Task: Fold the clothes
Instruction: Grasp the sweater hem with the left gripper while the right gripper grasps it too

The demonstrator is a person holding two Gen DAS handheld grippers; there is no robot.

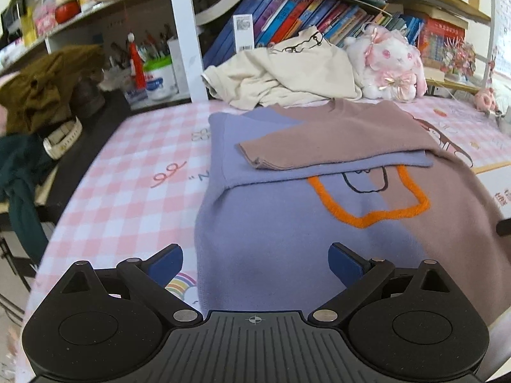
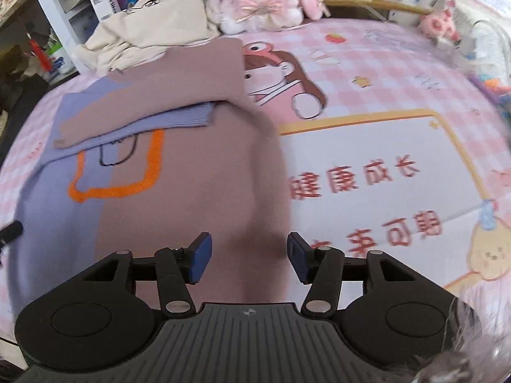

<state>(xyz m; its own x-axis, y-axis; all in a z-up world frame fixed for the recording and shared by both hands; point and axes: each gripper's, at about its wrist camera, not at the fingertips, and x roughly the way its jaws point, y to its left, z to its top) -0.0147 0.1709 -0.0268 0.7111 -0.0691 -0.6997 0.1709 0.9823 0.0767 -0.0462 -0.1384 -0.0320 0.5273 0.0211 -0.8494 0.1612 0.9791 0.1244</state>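
A lavender and mauve sweater (image 1: 287,217) with an orange outline design lies flat on the pink checked bed cover (image 1: 127,172). Both sleeves are folded across its chest, the mauve sleeve (image 1: 335,140) on top. My left gripper (image 1: 255,261) is open and empty, above the sweater's near lavender hem. In the right wrist view the sweater (image 2: 179,172) lies left of centre. My right gripper (image 2: 249,255) is open and empty over the mauve side's near edge.
A cream garment (image 1: 281,73) is heaped behind the sweater, next to a pink plush rabbit (image 1: 389,63). Bookshelves (image 1: 303,16) stand at the back. Dark clothes (image 1: 41,89) hang off the bed's left side. The bed cover's printed panel (image 2: 383,166) lies right of the sweater.
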